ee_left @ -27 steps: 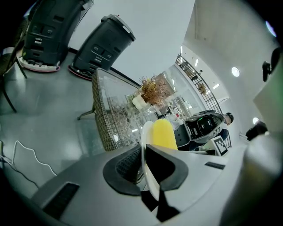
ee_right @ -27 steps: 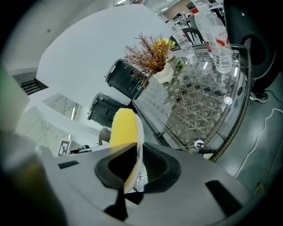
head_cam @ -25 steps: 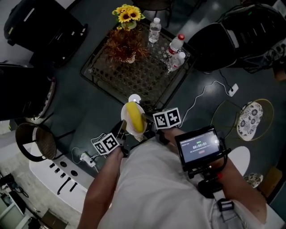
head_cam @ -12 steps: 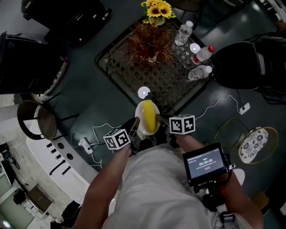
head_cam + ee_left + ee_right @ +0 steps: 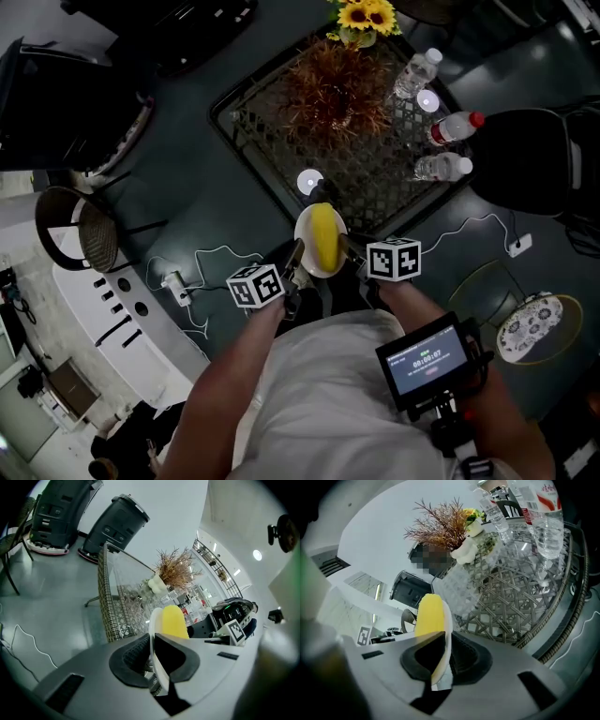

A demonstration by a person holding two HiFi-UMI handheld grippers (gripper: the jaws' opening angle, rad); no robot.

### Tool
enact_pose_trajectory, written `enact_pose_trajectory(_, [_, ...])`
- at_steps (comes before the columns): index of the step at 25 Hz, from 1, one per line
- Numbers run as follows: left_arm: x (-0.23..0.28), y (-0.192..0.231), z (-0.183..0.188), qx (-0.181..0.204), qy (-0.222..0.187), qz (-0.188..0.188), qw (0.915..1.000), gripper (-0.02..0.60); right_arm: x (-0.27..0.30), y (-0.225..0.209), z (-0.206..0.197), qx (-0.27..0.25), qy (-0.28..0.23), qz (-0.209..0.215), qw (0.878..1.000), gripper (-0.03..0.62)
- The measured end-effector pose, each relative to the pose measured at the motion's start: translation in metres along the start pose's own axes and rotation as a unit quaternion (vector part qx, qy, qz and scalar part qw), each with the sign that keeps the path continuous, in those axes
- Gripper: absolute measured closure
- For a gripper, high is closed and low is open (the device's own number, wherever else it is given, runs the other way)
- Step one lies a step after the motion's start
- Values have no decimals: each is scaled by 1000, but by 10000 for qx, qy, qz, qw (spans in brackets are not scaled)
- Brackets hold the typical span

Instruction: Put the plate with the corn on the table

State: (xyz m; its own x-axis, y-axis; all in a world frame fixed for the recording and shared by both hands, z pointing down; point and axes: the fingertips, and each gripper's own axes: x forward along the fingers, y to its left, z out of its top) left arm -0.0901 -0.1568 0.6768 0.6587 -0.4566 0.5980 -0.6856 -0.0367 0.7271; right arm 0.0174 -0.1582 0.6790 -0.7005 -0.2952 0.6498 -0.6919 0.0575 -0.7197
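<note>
Since a second ago the small white plate [image 5: 301, 236] carrying the yellow cob of corn [image 5: 323, 234] has been brought forward, and it now hangs at the near edge of the square, glass-topped dark wicker table [image 5: 246, 141]. The left gripper [image 5: 293, 265] and right gripper [image 5: 350, 249] hold it between them, each with its jaws drawn narrow and pinching an opposite side of the thin rim. The plate appears to be off the tabletop, so this reads as the end of the carry, just before placing. The next move calls for taking the plate further in over the bare near part of the top, short of the dried brown plant [image 5: 333, 89] and the clear plastic water bottles [image 5: 441, 169]. Both hands should then lower together, keeping it level so the cob cannot roll, before either grip lets go.
</note>
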Motion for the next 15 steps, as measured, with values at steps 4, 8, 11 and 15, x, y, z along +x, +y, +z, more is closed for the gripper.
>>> enact_pose_trajectory(4, [14,6,2,27,-22,47,10000,545,7,-12,7,-22,-3,-52,10000,546])
enact_pose_trajectory(8, [29,9,4,54,-48,100,9999,545,12,-27,14,-43,-56,-126,9999,546])
enact_pose_trajectory(11, [40,12,10,68,-118,137,9998,545,17,-35,23,-96,-115,-179,9997,546])
enact_pose_trajectory(15, [56,15,21,103,-192,151,9996,545,24,-45,39,-132,-218,-197,9995,545])
